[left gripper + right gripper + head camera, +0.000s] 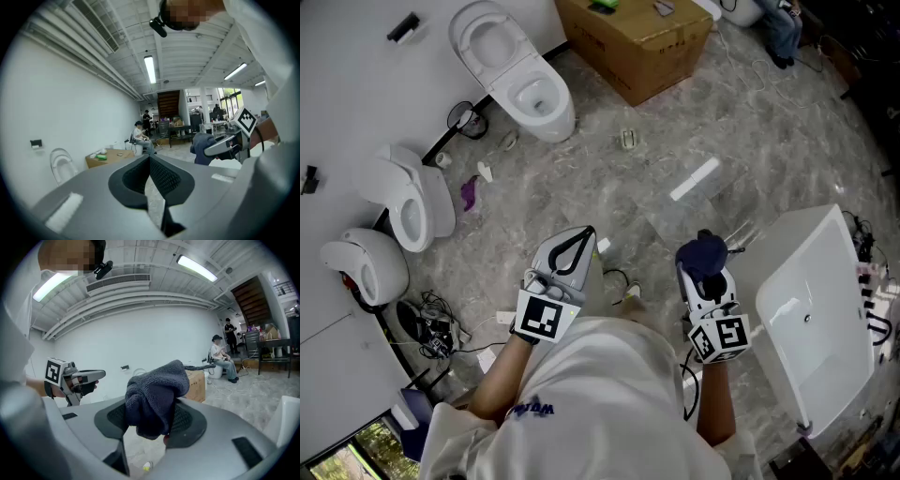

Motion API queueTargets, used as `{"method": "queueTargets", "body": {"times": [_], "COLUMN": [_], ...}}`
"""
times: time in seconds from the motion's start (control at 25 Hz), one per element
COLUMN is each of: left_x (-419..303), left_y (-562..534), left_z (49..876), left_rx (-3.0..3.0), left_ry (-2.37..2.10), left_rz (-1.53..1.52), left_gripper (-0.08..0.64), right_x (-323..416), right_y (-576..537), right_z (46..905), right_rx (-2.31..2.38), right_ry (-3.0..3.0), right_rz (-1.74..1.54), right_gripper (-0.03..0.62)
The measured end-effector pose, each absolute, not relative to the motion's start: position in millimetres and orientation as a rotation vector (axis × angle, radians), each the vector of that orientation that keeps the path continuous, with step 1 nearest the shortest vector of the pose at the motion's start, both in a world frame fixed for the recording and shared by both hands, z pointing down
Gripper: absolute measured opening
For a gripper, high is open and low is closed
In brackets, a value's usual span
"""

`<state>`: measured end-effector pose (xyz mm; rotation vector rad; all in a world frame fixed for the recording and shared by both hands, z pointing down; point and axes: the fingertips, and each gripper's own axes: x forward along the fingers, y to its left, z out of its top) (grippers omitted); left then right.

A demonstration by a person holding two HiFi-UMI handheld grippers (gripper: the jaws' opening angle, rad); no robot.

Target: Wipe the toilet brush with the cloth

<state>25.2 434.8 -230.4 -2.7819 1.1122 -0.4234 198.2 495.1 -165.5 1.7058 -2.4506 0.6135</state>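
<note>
Above a grey veined stone floor [609, 178], a person held a two-jaw tool in each hand, side by side and apart, close to the white-shirted body. On the person's left, the left claw [584, 236], grey with black padded jaws, had its jaws brought together at the tips, with nothing between them. On the person's right, the right claw [707, 265] was clamped on a dark blue knitted cloth [702, 250], which bunched up over the jaw tips and hung down between the pads. Beside the right claw stood a white rectangular basin [811, 309]. Farther off, by the white wall, were a white toilet bowl [517, 80] and a brown cardboard box [642, 42].
</note>
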Motion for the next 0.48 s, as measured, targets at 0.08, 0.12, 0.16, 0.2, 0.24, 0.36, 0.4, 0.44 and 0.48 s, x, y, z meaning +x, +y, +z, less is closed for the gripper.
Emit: {"method": "queueTargets", "body": {"times": [0.08,0.12,0.16,0.2,0.24,0.36,0.4,0.44,0.48], "left_x": [34,37,39,39,38,43,45,46,46], "left_y": [445,449,452,454,456,459,459,459,459], "left_z": [-231,-230,-230,-230,-230,-227,-226,-226,-226], "left_rx": [-2.753,-2.747,-2.748,-2.759,-2.779,-2.853,-2.862,-2.864,-2.862], "left_ry": [1.120,1.125,1.136,1.157,1.190,1.249,1.246,1.244,1.251], "left_rz": [-0.433,-0.431,-0.423,-0.411,-0.403,-0.430,-0.445,-0.448,-0.435], "left_gripper": [0.002,0.002,0.002,0.002,0.002,0.002,0.002,0.002,0.002], "right_x": [207,210,211,211,210,213,215,216,216], "right_y": [506,510,515,519,524,534,536,536,534], "right_z": [-167,-169,-170,-172,-173,-174,-173,-172,-170], "right_rx": [1.720,1.725,1.729,1.731,1.731,1.723,1.719,1.714,1.707], "right_ry": [-2.454,-2.451,-2.447,-2.442,-2.440,-2.439,-2.439,-2.439,-2.441], "right_rz": [0.575,0.555,0.538,0.527,0.524,0.525,0.526,0.530,0.539], "right_gripper": [0.198,0.198,0.198,0.198,0.198,0.198,0.198,0.199,0.199]}}
